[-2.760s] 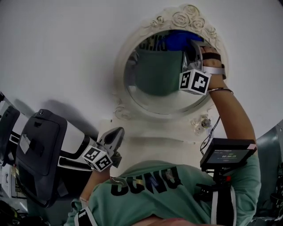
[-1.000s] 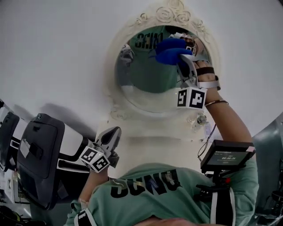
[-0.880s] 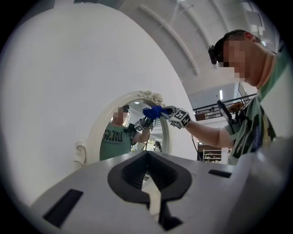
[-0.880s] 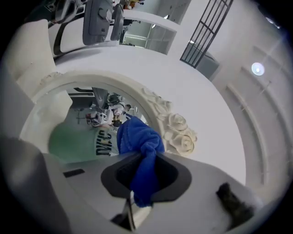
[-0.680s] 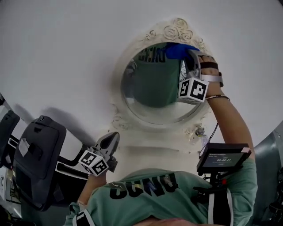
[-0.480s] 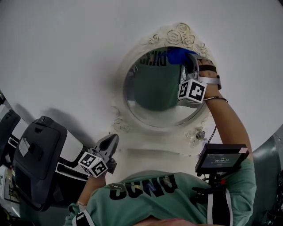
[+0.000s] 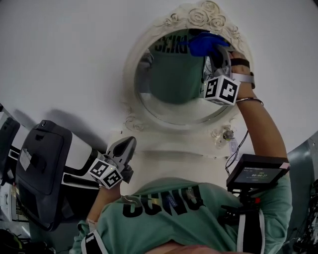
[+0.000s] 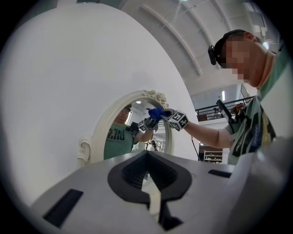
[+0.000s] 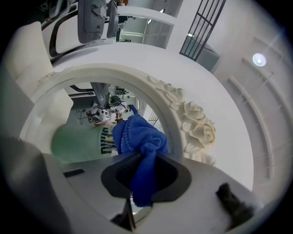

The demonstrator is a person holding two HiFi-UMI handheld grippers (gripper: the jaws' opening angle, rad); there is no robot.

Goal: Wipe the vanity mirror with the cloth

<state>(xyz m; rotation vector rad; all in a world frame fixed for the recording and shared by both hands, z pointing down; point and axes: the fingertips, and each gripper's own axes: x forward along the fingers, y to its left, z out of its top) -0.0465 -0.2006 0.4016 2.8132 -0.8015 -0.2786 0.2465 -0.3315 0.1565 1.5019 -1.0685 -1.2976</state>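
A second ago the blue cloth (image 7: pixel 202 43) sat nearer the middle of the glass. It is now up at the top right edge of the mirror (image 7: pixel 169 94), just under the carved roses (image 7: pixel 208 14). The left tongs (image 7: pixel 125 147) have stayed low, near the front of the desk (image 7: pixel 174 161).

The right tongs (image 7: pixel 217 52) are clamped on the cloth, a soft, looped towelling bunched into a knot where it leaves the jaws (image 9: pixel 137 137). It is pressed against the glass. The left tongs (image 8: pixel 149 176) are closed, with nothing between them.

The mirror is oval, in a thick cream frame moulded with roses at the top and scrolls lower down. Its glass reflects a green printed shirt and the cloth. The desk below is a smooth cream surface, and the wall (image 7: pixel 64 59) behind is plain matt white.

At the left stands a bulky dark grey and white machine (image 7: pixel 42 168). The left gripper view shows a high white ceiling and a dark railing (image 8: pixel 215 109).
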